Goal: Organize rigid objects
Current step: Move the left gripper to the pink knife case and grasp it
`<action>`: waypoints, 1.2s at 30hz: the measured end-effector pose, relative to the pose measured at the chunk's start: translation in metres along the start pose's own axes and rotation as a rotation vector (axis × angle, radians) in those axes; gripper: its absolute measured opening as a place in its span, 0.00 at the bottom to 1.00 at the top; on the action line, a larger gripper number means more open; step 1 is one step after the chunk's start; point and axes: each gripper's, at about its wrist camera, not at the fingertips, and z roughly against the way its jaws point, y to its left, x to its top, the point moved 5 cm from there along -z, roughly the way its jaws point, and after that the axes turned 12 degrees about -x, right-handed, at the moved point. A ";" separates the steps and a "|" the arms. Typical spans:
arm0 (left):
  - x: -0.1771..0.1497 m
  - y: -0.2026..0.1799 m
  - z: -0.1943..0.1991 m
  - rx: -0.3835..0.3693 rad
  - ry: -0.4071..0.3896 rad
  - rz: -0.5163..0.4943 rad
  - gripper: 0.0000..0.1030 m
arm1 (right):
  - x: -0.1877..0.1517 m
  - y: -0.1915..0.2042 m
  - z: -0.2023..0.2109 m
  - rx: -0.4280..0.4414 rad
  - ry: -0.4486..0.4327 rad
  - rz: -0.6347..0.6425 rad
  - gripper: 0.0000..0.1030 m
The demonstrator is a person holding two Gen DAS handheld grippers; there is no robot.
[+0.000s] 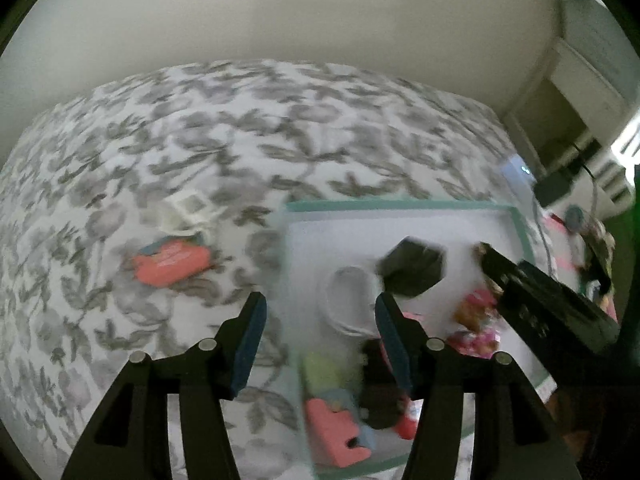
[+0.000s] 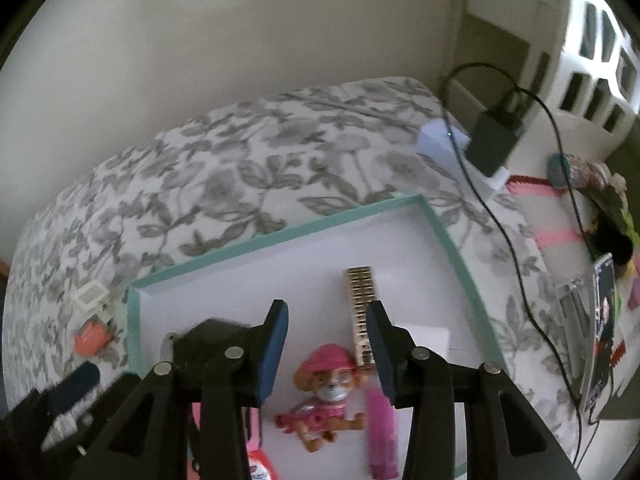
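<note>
A shallow box with a teal rim (image 1: 400, 205) (image 2: 280, 236) lies on the floral bedspread. Inside it are a black hexagonal block (image 1: 414, 268) (image 2: 208, 340), a white ring (image 1: 348, 300), a pink dog figure (image 2: 324, 392), a gold ribbed bar (image 2: 360, 300), a pink stick (image 2: 382, 436) and a coral piece (image 1: 336, 428). My left gripper (image 1: 320, 300) hangs open over the box's left edge with nothing between its fingers. My right gripper (image 2: 327, 308) stands open above the dog figure, holding nothing. Left of the box, a coral card (image 1: 172, 260) (image 2: 92, 338) and a white clip (image 1: 192, 208) (image 2: 90, 296) rest on the bedspread.
The grey floral bedspread (image 1: 240, 128) runs back to a plain wall. Right of the box stand a white device (image 2: 440, 136), a black charger (image 2: 494, 140) with a cable (image 2: 516, 248), and a pink knitted cloth (image 2: 560, 236) with small items.
</note>
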 end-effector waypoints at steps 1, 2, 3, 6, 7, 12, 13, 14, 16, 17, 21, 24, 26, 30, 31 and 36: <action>0.001 0.007 0.001 0.009 -0.003 0.018 0.57 | -0.001 0.005 0.001 0.000 -0.005 0.017 0.43; 0.002 0.014 0.002 0.019 -0.005 0.037 0.57 | -0.002 0.011 0.003 0.004 -0.008 0.032 0.43; 0.002 0.021 0.003 0.027 -0.006 0.053 0.57 | -0.003 0.018 0.005 0.017 -0.012 0.049 0.43; 0.003 0.040 0.006 0.061 -0.011 0.091 0.57 | -0.007 0.033 0.011 0.040 -0.020 0.080 0.43; 0.003 0.045 0.008 0.071 -0.013 0.101 0.57 | -0.008 0.038 0.014 0.051 -0.023 0.092 0.43; 0.002 0.073 0.015 0.118 -0.023 0.158 0.64 | -0.015 0.062 0.022 0.091 -0.032 0.144 0.43; 0.002 0.078 0.016 0.123 -0.026 0.169 0.70 | -0.016 0.065 0.022 0.096 -0.033 0.153 0.43; 0.002 0.083 0.017 0.127 -0.030 0.178 0.71 | -0.017 0.069 0.023 0.100 -0.034 0.162 0.43; 0.002 0.093 0.021 0.135 -0.038 0.198 0.71 | -0.020 0.075 0.025 0.105 -0.037 0.178 0.43; 0.002 0.097 0.022 0.141 -0.041 0.204 0.71 | -0.021 0.078 0.027 0.108 -0.039 0.185 0.43; 0.001 0.115 0.026 0.173 -0.047 0.225 0.71 | -0.024 0.087 0.028 0.121 -0.042 0.210 0.47; 0.000 0.126 0.028 0.193 -0.050 0.242 0.77 | -0.026 0.093 0.030 0.128 -0.045 0.226 0.57; -0.001 0.134 0.030 0.205 -0.052 0.256 0.86 | -0.027 0.095 0.029 0.131 -0.049 0.226 0.67; -0.004 0.144 0.032 0.211 -0.056 0.288 0.87 | -0.030 0.098 0.027 0.146 -0.042 0.224 0.76; -0.004 0.146 0.032 0.217 -0.058 0.293 0.88 | -0.030 0.099 0.026 0.149 -0.041 0.225 0.78; -0.005 0.151 0.032 0.233 -0.070 0.299 0.91 | -0.032 0.102 0.025 0.156 -0.046 0.230 0.95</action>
